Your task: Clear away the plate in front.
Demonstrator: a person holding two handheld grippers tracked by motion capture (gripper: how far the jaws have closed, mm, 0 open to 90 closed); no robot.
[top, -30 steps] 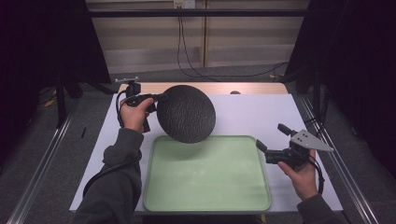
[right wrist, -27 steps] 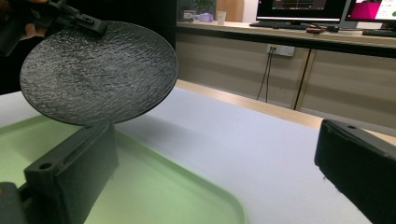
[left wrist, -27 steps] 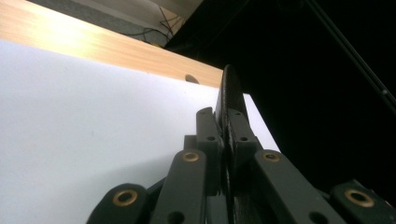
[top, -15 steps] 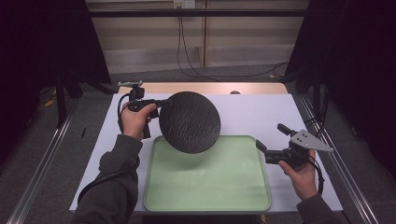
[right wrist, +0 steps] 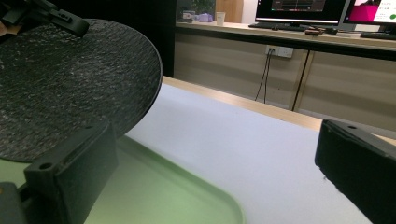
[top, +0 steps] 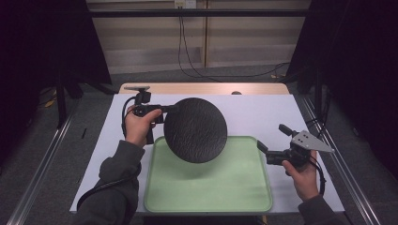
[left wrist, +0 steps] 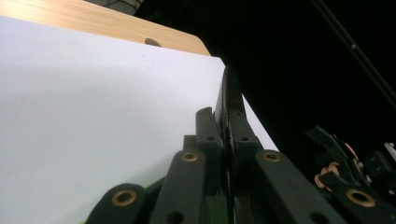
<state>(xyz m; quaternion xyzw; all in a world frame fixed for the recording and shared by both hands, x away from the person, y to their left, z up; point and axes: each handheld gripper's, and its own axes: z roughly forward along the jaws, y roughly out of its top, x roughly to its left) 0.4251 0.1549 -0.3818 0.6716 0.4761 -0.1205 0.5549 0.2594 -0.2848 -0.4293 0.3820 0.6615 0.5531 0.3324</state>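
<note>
A black, rough-textured round plate (top: 195, 130) hangs tilted over the far left part of the pale green tray (top: 211, 192). My left gripper (top: 166, 110) is shut on the plate's left rim. In the left gripper view the plate's thin edge (left wrist: 229, 93) runs up between the two closed jaws of that gripper (left wrist: 224, 126). My right gripper (top: 271, 136) is held just off the tray's right edge, open and empty. Its own view looks between its spread jaws (right wrist: 212, 158) at the plate (right wrist: 70, 79) and the tray's corner (right wrist: 177, 196).
A white sheet (top: 263, 112) covers the table, with a wooden strip (top: 202, 88) along the far edge. Metal rails (top: 42, 164) run along both sides. Cables (top: 187, 61) lie on the floor behind. Monitors (right wrist: 299, 9) stand on a distant desk.
My left gripper has carried the plate to the right and lower, so it now overlaps the tray's far edge. The right gripper has stayed where it was, still open.
</note>
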